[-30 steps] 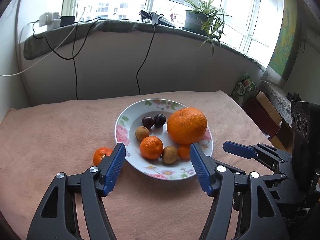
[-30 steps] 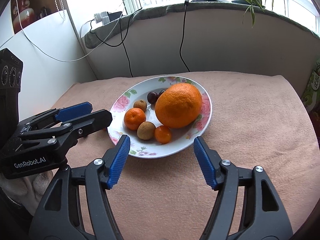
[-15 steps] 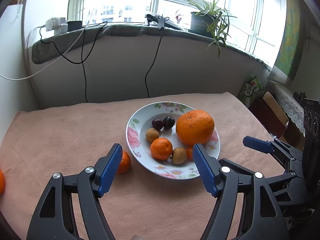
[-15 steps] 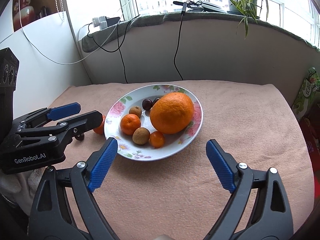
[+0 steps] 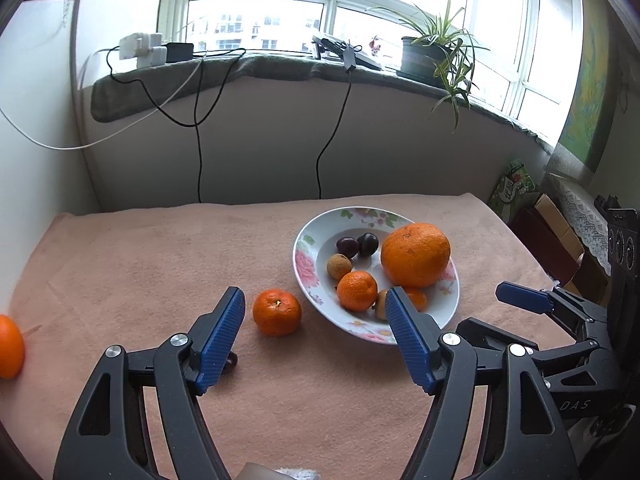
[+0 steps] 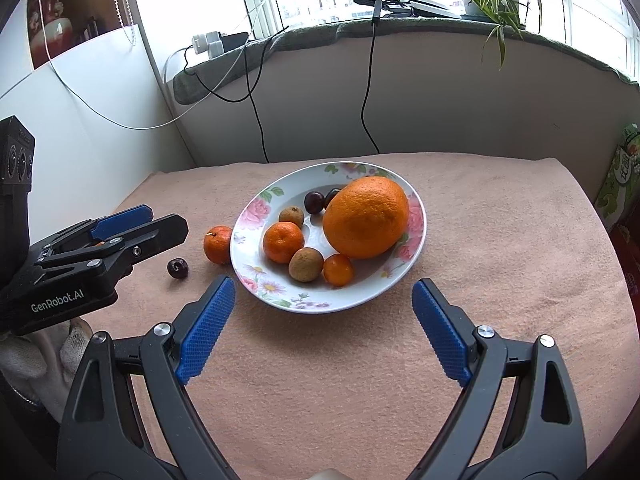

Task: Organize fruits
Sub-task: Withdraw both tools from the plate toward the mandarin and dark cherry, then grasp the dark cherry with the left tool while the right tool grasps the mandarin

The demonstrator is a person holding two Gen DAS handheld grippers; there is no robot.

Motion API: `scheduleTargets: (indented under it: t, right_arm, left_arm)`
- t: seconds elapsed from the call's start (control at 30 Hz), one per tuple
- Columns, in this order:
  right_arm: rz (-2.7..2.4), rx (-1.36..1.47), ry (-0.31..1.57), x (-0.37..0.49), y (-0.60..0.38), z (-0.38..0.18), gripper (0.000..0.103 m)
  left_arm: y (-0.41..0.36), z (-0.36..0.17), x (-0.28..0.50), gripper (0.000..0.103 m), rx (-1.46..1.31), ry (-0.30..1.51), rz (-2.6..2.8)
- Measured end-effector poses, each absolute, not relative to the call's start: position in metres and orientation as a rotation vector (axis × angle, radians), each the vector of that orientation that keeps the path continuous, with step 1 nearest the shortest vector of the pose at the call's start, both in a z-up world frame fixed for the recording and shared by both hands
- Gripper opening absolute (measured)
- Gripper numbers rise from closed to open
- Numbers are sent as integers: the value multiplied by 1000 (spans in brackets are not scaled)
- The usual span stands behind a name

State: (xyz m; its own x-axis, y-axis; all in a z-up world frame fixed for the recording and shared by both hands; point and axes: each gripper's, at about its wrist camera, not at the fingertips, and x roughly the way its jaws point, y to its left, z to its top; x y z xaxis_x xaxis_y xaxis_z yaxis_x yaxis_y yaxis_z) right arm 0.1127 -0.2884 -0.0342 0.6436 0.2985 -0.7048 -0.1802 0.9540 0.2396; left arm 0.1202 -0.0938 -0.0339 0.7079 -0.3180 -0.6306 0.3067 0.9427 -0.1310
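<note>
A floral plate (image 5: 448, 308) (image 6: 276, 288) on the pink cloth holds a large orange (image 5: 415, 254) (image 6: 366, 217), a mandarin (image 5: 357, 291) (image 6: 283, 241), two dark cherries, two brown longans and a tiny orange fruit. A loose mandarin (image 5: 276, 312) (image 6: 217, 244) lies just left of the plate. A loose cherry (image 6: 177, 268) lies further left, mostly hidden behind my left finger in the left wrist view. Another orange (image 5: 9, 346) sits at the far left edge. My left gripper (image 5: 316, 336) (image 6: 132, 224) is open and empty, just before the loose mandarin. My right gripper (image 6: 324, 328) (image 5: 524, 300) is open and empty, in front of the plate.
A grey wall with hanging black cables (image 5: 198, 140) backs the table. The sill above carries chargers (image 5: 144, 48) and a potted plant (image 5: 432, 52). Boxes and a green packet (image 5: 514, 188) stand past the table's right edge.
Both grippers have drawn back and up from the plate. The left one has swung left, bringing the loose mandarin between its fingers and the far-left orange into view.
</note>
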Motion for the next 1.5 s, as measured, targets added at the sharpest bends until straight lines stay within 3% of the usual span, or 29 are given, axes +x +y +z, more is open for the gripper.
scheduleTargets:
  t: [0.9,1.0,1.13,1.27,1.5]
  right_arm:
    - [446,172,837,101,-235,-26,92]
    - [464,169,854,102,-222,-31,80]
    - [493,108,863,110,-204,-31,75]
    - [565,-26,877,124,-184,-27,63]
    - [681,-270,895,149,-155,-23,62]
  left_arm:
    - [8,-75,82,72,-77,783,-260]
    - [8,-76,82,68,-81,787,-287]
    - [3,-79,87,63,-82,797,-330]
    - [-1,-81,91,54,-88,809,-376]
    - [-7,-83,104,48,-98,824,-409]
